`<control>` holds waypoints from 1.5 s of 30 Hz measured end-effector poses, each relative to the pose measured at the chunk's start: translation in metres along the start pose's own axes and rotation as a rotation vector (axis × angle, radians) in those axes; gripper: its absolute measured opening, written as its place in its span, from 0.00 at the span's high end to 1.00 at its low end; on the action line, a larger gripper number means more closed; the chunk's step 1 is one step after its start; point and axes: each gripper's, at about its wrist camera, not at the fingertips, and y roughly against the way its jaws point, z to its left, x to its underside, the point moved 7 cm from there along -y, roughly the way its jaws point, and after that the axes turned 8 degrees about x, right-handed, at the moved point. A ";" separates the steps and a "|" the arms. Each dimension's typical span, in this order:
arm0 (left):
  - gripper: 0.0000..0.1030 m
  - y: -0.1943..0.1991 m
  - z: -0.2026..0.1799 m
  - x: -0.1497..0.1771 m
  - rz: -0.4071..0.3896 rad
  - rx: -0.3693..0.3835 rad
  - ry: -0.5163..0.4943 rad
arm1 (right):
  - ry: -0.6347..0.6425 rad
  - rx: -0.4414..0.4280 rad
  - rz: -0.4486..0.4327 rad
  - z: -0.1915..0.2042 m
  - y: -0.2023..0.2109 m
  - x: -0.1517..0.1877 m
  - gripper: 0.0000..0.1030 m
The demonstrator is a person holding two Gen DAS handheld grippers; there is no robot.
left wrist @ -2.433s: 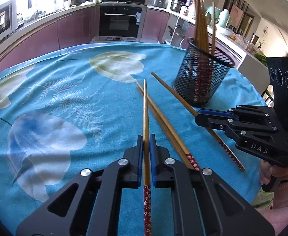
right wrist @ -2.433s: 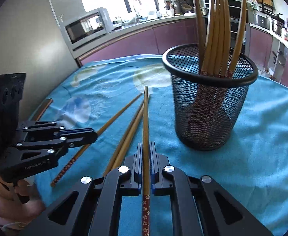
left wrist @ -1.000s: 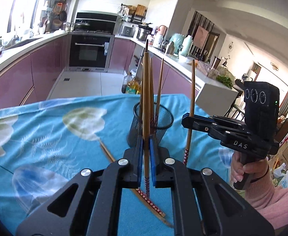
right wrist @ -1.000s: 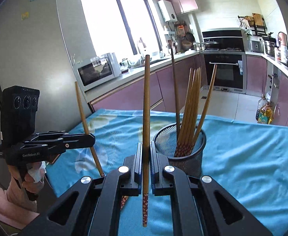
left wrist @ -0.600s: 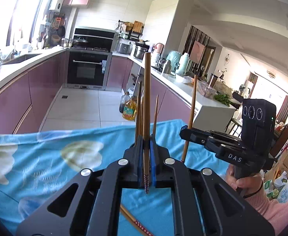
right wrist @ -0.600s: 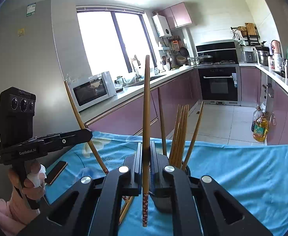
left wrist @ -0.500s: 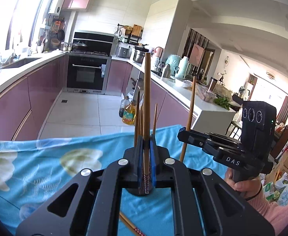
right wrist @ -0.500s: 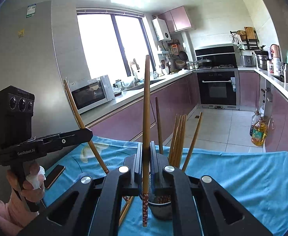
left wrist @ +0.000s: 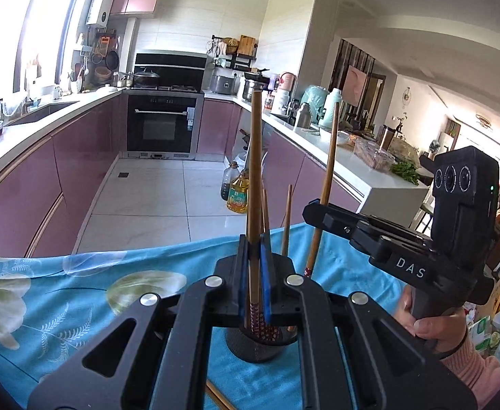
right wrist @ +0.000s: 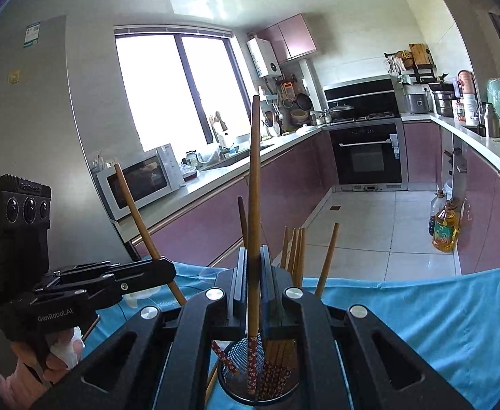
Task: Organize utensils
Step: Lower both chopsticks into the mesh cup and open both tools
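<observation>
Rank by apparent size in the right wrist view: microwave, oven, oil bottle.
1. oven
2. microwave, nearly the same as the oven, so this order is unsure
3. oil bottle, clearly smallest

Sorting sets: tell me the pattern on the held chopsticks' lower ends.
Red with small pale flowers, clearest in the right wrist view.

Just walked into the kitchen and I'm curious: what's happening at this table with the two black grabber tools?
A person is tidying chopsticks into a black mesh holder on the blue tablecloth. The left gripper and the right gripper are each shut on one chopstick, held upright with its patterned end down over the holder, which already has several inside. At least one more lies on the cloth.
</observation>
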 end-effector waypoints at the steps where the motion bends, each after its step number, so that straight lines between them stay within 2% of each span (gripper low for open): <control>1: 0.93 -0.005 0.001 0.003 0.015 -0.004 -0.002 | 0.000 0.003 0.009 -0.001 -0.003 0.003 0.94; 15: 0.93 -0.060 0.015 0.047 0.208 0.013 -0.033 | 0.028 0.034 0.208 -0.006 -0.038 0.049 0.92; 21: 0.91 -0.074 0.020 0.052 0.220 0.002 -0.028 | 0.017 0.042 0.210 -0.003 -0.037 0.052 0.90; 29: 0.86 -0.059 0.020 0.058 0.172 -0.009 -0.017 | 0.020 0.024 0.181 0.001 -0.022 0.051 0.78; 33: 0.74 -0.037 0.021 0.063 0.123 -0.027 -0.011 | 0.039 -0.010 0.165 0.013 -0.007 0.053 0.71; 35: 0.71 -0.025 0.023 0.068 0.106 -0.038 -0.010 | 0.060 -0.033 0.161 0.022 0.001 0.057 0.66; 37: 0.63 -0.012 0.025 0.077 0.094 -0.051 -0.011 | 0.094 -0.063 0.164 0.035 0.010 0.065 0.61; 38: 0.60 -0.006 0.028 0.081 0.091 -0.060 -0.010 | 0.108 -0.078 0.174 0.041 0.012 0.071 0.57; 40: 0.46 0.005 0.035 0.093 0.085 -0.105 -0.007 | 0.131 -0.102 0.209 0.051 0.013 0.086 0.56; 45: 0.41 0.020 0.057 0.130 0.118 -0.168 0.054 | 0.190 -0.105 0.329 0.070 0.000 0.137 0.56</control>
